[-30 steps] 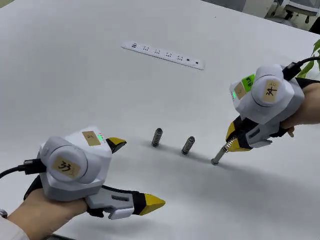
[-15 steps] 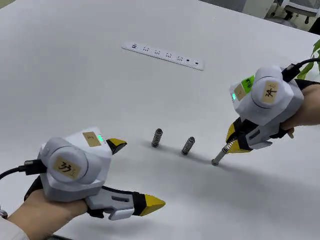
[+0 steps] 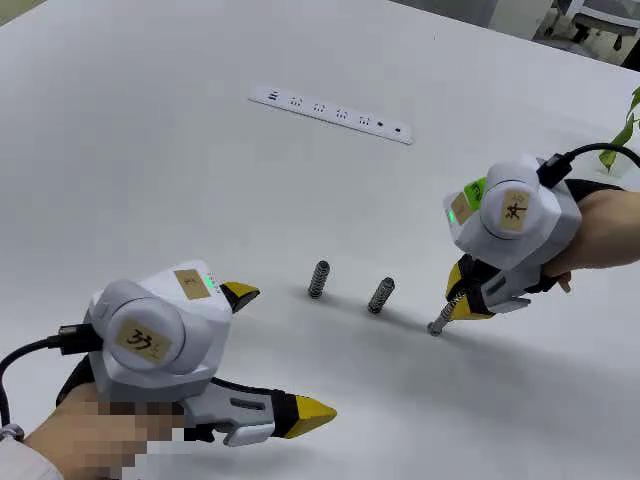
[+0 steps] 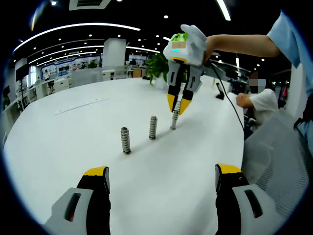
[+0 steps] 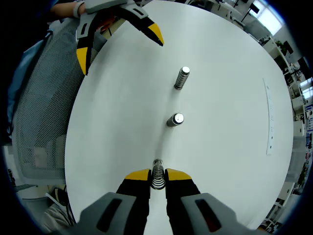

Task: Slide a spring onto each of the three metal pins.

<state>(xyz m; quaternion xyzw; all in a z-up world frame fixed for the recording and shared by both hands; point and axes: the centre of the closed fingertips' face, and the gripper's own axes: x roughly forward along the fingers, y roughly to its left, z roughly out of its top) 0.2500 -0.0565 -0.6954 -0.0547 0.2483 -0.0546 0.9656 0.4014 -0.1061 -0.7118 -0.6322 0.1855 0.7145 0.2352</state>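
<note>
Three pins stand in a row on the white counter (image 3: pixel 150 180). Seen from the head view, the left pin (image 5: pixel 185 70) and the middle pin (image 5: pixel 177 118) are upright, sleeved by the left spring (image 3: pixel 318 280) and the middle spring (image 3: pixel 380 296). The right gripper (image 3: pixel 458 300) has its fingers pinching the third spring (image 5: pixel 157 178) around the upper part of the third pin (image 4: pixel 173 122), whose bare lower end touches the counter. The left gripper (image 4: pixel 161 171), fingers spread wide and holding nothing, hangs over the counter's near side, well apart from the pins. A power strip (image 3: pixel 330 112) lies farther back.
</note>
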